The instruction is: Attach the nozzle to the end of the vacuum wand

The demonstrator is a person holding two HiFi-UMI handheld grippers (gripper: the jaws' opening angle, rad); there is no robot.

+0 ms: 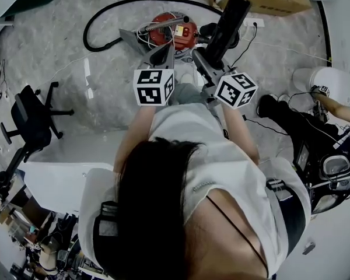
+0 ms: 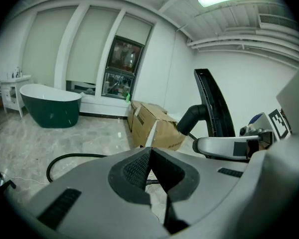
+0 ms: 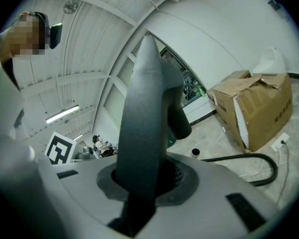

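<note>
**Desk:** What's around you, biggest first?

**Me:** There's pale marbled floor [image 1: 76, 86] under both tongs. A dark green bathtub [image 2: 52, 106] sits well ahead of my left tongs [image 1: 163, 50], off to their left. A cardboard box [image 3: 254, 108] stands ahead of both tongs, beyond the tip of what I'm holding. The red vacuum [image 1: 169, 32] is on the floor just past the two tips. Its black hose [image 1: 96, 25] loops away to the left of the left tongs.

**Desk:** And the nozzle?

**Me:** The nozzle [image 3: 144, 113] is in my right tongs [image 1: 205, 56]. It's a long, flat, matt black bar, narrow seen edge-on. It rises out of the jaws and leans forward beyond them. A round black neck branches off one side partway up and bends away. From the left tongs I see the nozzle up and to their right, with that neck pointing down toward the box.

**Desk:** How's the grip?

**Me:** The right jaws are clamped on the bar's lower end, one ribbed pad on each flat face. The left jaws are pressed together with nothing between them, just beside the right tongs.

**Desk:** Where's the wand?

**Me:** The wand [image 1: 163, 23] is a shiny metal tube lying across the top of the vacuum. It's ahead of the left tongs and left of the nozzle. It's near the neck but not yet joined to it.
</note>
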